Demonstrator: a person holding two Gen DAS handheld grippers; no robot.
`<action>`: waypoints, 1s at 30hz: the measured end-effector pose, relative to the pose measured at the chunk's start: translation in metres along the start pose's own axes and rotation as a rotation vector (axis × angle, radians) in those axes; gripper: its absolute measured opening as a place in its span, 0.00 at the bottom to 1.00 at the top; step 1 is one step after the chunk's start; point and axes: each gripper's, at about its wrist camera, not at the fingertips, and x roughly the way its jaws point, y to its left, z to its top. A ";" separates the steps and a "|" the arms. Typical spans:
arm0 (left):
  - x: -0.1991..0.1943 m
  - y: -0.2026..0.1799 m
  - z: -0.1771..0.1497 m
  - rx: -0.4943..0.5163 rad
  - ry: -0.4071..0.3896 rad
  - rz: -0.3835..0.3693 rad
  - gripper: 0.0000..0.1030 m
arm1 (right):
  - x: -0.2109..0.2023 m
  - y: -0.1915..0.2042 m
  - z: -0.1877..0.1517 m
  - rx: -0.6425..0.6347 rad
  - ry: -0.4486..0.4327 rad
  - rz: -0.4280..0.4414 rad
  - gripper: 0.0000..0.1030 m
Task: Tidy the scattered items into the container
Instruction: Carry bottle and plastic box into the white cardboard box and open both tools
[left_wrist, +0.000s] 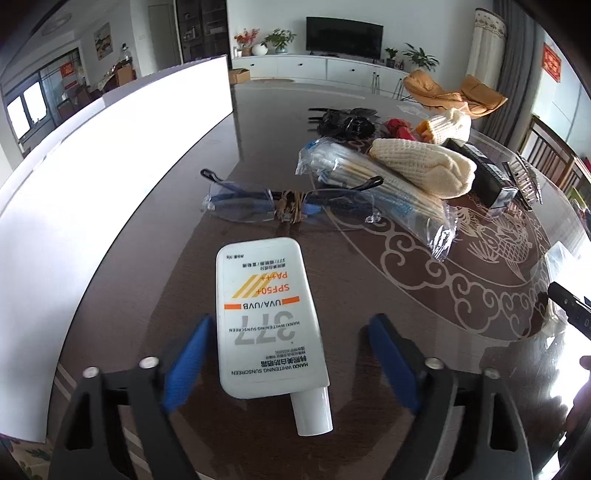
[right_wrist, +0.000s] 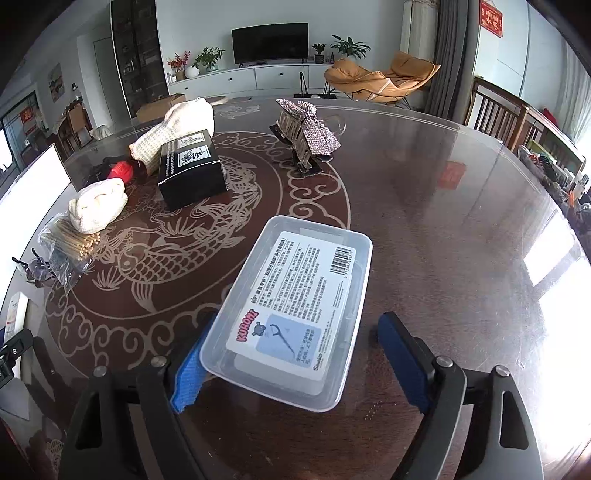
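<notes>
my left gripper (left_wrist: 288, 363) hangs over the worktop (left_wrist: 369, 295) with the white sunscreen bottle (left_wrist: 266, 317) lying flat between its blue pads (left_wrist: 186, 363). the jaws stand fairly wide and i see a gap on each side, so the pads are not pressing on the bottle. its cap points back toward me. just past it lie clear glasses (left_wrist: 288, 206), and beyond them a bag of cotton swabs (left_wrist: 373, 184), a cream knitted glove (left_wrist: 424, 170) and a black box (left_wrist: 484, 173). the big white container (left_wrist: 110, 166) stands along the left edge.

my right gripper (right_wrist: 291, 363) straddles the near end of a clear plastic box (right_wrist: 295, 310) with a printed label. the left pad touches or nearly touches the box's corner, the right pad stands clear of it, so nothing is gripped. further off i see the black box (right_wrist: 192, 170), a sparkly hair clip (right_wrist: 306, 133) and the cream gloves (right_wrist: 98, 206).
</notes>
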 end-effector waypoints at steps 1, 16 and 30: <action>-0.001 0.004 0.002 -0.001 0.004 -0.033 0.50 | -0.002 -0.003 -0.001 0.007 -0.008 0.001 0.62; -0.044 -0.019 -0.011 0.047 -0.024 -0.150 0.50 | -0.062 0.007 -0.032 0.016 -0.055 0.230 0.60; -0.122 0.070 0.037 -0.048 -0.170 -0.168 0.50 | -0.120 0.153 0.014 -0.239 -0.146 0.409 0.60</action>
